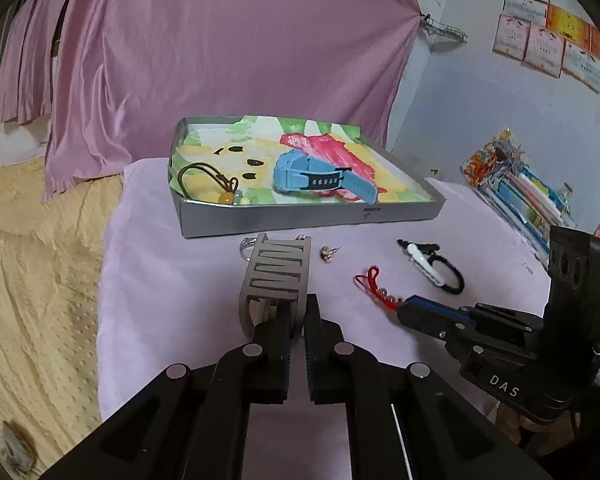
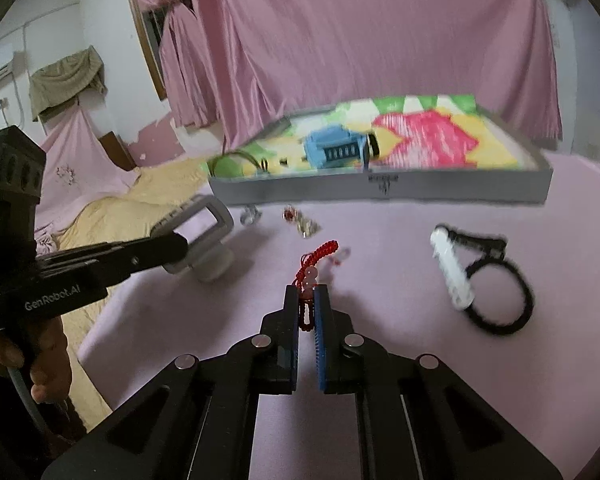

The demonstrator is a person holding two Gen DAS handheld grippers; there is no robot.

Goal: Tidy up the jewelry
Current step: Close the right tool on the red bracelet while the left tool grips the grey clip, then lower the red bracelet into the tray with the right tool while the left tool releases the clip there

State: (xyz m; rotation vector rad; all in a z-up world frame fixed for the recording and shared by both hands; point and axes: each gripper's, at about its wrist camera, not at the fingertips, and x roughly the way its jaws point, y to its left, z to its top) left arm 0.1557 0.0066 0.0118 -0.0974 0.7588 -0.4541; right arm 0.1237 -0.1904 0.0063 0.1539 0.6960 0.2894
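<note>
My left gripper [image 1: 298,322] is shut on a grey hair claw clip [image 1: 278,276] and holds it above the pink table; the clip also shows in the right wrist view [image 2: 204,236]. My right gripper [image 2: 307,300] is shut on a red cord charm with pink beads [image 2: 312,268], seen also in the left wrist view [image 1: 376,288]. A shallow grey tray [image 1: 300,220] with a colourful lining holds a blue watch [image 1: 320,176] and a brown cord pendant [image 1: 208,180].
On the pink cloth lie a small gold earring [image 1: 327,254], a clear ring [image 1: 246,246] and a black hair tie with a white piece [image 1: 436,268]. A yellow bedspread [image 1: 32,280] lies left. Books [image 1: 520,192] stand at the right wall.
</note>
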